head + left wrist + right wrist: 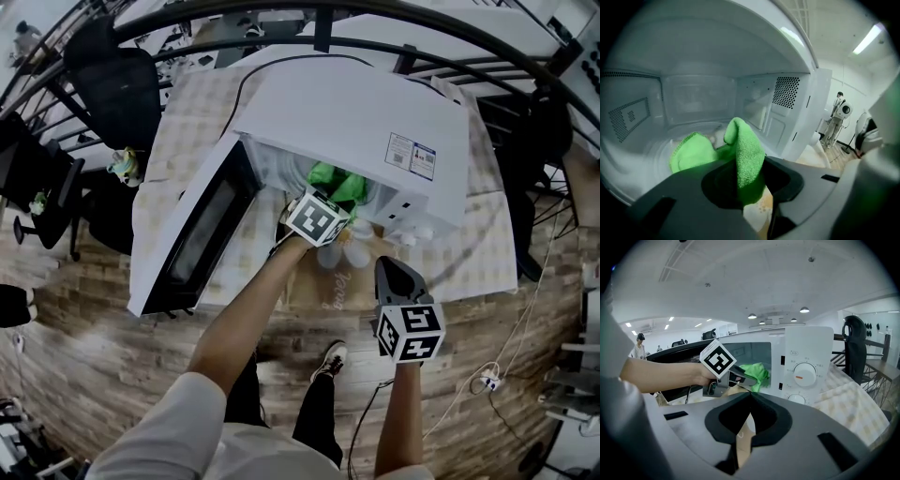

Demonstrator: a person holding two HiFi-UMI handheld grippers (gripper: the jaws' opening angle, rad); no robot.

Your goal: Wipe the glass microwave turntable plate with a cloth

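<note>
Left gripper (747, 187): jaws closed on a fold of the green microfibre cloth (745, 150); the pinched fold stands up between them, and the rest trails forward and lies bunched on the cavity floor. Gripper reaches in through the open front of the white microwave (375, 122). Glass turntable plate (651, 161) sits on the cavity floor under the cloth; only a faint round rim shows to the left, and the cloth and the gripper body cover the near part. Whether the cloth presses on the glass cannot be told. Perforated vent (786, 92) on the right cavity wall, well above the cloth. In the head view the microwave roof hides the plate; only the cloth shows at the opening, just beyond the left gripper's marker cube (317, 217). Right gripper (751, 399): jaw tips together, nothing between them; held outside, in front of the control panel with its round dial (805, 373), apart from the oven. Microwave door (202, 230) swung fully open to the left. Oven stands on a checked tablecloth (487, 253), with a tan mat (328, 281) on the table edge before it. Wooden floor (94, 375) below, person's shoe (330, 356) on it. Black office chair (122, 84) behind the table, upper left. A person (640, 348) stands far back.
</note>
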